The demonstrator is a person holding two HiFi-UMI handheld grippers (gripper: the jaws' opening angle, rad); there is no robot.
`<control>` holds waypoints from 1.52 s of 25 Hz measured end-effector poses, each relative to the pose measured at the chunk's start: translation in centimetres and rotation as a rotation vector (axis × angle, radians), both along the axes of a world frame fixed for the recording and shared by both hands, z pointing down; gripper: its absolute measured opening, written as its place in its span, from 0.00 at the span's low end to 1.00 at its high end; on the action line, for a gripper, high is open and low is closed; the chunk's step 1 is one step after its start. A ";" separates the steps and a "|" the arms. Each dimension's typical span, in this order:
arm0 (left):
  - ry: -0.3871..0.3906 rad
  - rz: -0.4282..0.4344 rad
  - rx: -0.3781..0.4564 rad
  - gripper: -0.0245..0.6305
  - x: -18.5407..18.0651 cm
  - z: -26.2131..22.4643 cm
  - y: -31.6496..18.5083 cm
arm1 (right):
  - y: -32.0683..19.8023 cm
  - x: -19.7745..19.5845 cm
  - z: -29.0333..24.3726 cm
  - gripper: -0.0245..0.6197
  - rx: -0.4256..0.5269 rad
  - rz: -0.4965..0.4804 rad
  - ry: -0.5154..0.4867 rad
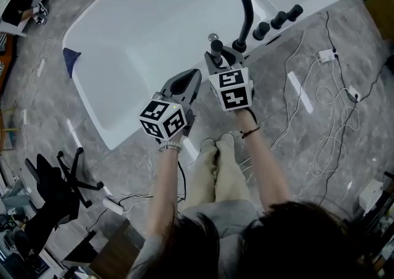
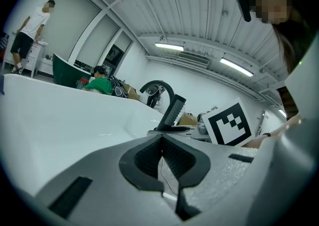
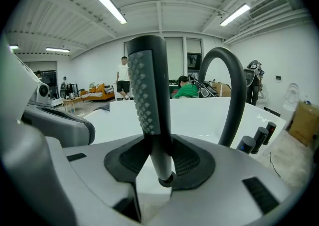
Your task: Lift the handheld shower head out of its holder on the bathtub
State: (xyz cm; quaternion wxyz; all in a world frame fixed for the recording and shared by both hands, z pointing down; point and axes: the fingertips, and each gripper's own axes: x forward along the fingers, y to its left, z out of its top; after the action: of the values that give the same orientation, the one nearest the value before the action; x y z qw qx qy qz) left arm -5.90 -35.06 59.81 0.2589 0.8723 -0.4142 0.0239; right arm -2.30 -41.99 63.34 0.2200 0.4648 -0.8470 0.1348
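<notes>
Right gripper (image 3: 160, 162) pinching the upright shower head (image 3: 148, 105) low on its handle, at the bathtub (image 1: 123, 44) rim, at 9 o'clock from the curved faucet (image 1: 244, 2) base; left gripper (image 2: 162, 156) empty, jaws pressed together, at 8 o'clock from the right gripper; knobs (image 1: 278, 21) at 2 o'clock from that base.

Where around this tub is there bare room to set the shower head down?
The tub basin is bare between the blue object and the faucet. The rim corner by the faucet, knobs and right gripper holding the shower head is crowded; cables litter the floor.
</notes>
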 end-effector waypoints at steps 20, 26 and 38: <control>0.007 0.005 0.091 0.04 -2.0 -9.9 1.5 | 3.1 -1.1 -11.2 0.24 0.086 -0.037 0.010; 0.001 -0.003 0.116 0.04 -2.8 -12.8 2.6 | 4.6 -2.2 -15.0 0.24 0.120 -0.071 -0.010; -0.026 -0.038 0.168 0.04 -4.2 -17.2 4.9 | 7.4 -3.8 -21.0 0.24 0.172 -0.133 -0.065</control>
State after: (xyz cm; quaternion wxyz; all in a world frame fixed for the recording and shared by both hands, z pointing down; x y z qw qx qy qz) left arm -10.10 -30.20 42.61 0.1797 0.8825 -0.4345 -0.0048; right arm -6.06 -34.61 42.32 0.1602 0.4204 -0.8910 0.0615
